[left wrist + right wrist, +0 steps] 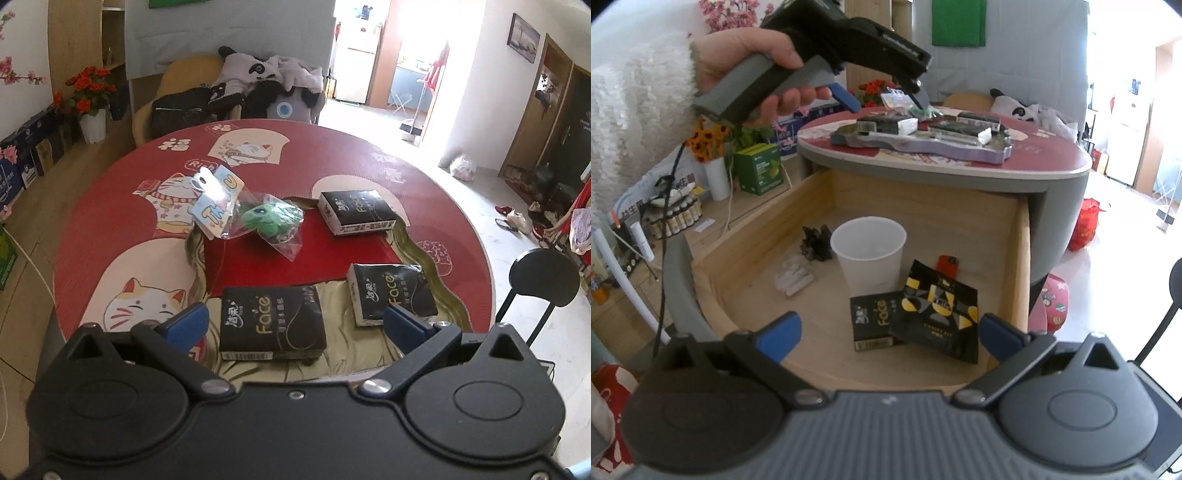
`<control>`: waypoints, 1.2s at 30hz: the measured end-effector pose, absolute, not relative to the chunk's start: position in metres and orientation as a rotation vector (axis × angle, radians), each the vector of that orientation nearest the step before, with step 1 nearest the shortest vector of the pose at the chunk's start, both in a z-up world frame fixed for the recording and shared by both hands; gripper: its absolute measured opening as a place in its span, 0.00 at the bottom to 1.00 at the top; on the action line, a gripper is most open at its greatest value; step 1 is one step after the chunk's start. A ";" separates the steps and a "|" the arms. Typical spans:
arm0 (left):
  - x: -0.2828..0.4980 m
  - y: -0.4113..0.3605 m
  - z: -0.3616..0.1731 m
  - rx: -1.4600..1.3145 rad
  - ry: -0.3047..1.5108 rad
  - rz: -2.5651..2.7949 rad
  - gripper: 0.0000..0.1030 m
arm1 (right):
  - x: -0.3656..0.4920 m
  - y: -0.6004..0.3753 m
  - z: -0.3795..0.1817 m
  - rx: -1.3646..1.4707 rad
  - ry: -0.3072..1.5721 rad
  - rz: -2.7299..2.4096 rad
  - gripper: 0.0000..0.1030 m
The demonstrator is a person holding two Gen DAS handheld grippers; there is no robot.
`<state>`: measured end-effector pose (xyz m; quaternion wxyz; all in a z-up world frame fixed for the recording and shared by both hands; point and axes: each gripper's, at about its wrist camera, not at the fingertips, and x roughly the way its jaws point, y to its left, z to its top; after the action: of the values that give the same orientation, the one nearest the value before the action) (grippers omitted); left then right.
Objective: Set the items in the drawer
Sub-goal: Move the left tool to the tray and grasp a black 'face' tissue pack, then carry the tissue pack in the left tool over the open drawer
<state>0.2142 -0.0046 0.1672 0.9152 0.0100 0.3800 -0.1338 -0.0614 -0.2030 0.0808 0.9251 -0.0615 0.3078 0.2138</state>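
In the left wrist view my left gripper (293, 325) is open above the round red table (110, 221), its blue fingertips either side of a black "Face" tissue pack (273, 323). Two more black tissue packs (356, 212) (391, 293) and a bagged green toy (273, 219) lie beyond. In the right wrist view my right gripper (888, 332) is open and empty over the open wooden drawer (1019, 266). The drawer holds a white plastic cup (870, 254), a black tissue pack (873, 323), a black-and-yellow pouch (938, 317) and a red lighter (947, 264). The left gripper (882, 92) shows above the table.
A card tag (218, 199) lies by the toy. A black clip (816, 242) and white tubes (794, 278) lie in the drawer. A chair with plush toys (258, 81) stands behind the table, a black stool (541, 280) to its right. Flower vases and boxes (757, 168) stand to the left.
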 end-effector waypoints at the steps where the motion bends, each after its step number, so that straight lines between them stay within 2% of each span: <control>1: 0.216 -0.006 0.166 0.027 0.783 -0.266 0.99 | -0.062 -0.203 0.081 -0.128 0.628 0.433 0.99; 12: 0.221 -0.009 0.157 0.042 0.781 -0.238 0.89 | -0.065 -0.202 0.081 -0.127 0.616 0.414 0.99; 14: 0.220 -0.009 0.156 0.037 0.777 -0.219 0.78 | -0.066 -0.202 0.081 -0.127 0.615 0.414 0.99; 16: 0.218 -0.009 0.154 0.035 0.771 -0.199 0.77 | -0.067 -0.203 0.081 -0.126 0.609 0.415 0.99; 21: 0.211 -0.016 0.151 0.093 0.749 -0.187 0.62 | -0.068 -0.204 0.081 -0.125 0.603 0.415 0.99; 36: 0.176 -0.013 0.165 0.110 0.611 -0.194 0.62 | -0.068 -0.203 0.080 -0.122 0.594 0.415 0.99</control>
<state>0.1763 -0.0127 0.1654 0.9475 0.0541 0.3003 -0.0953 -0.0683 -0.2030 0.0799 0.9333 -0.0597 0.2905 0.2027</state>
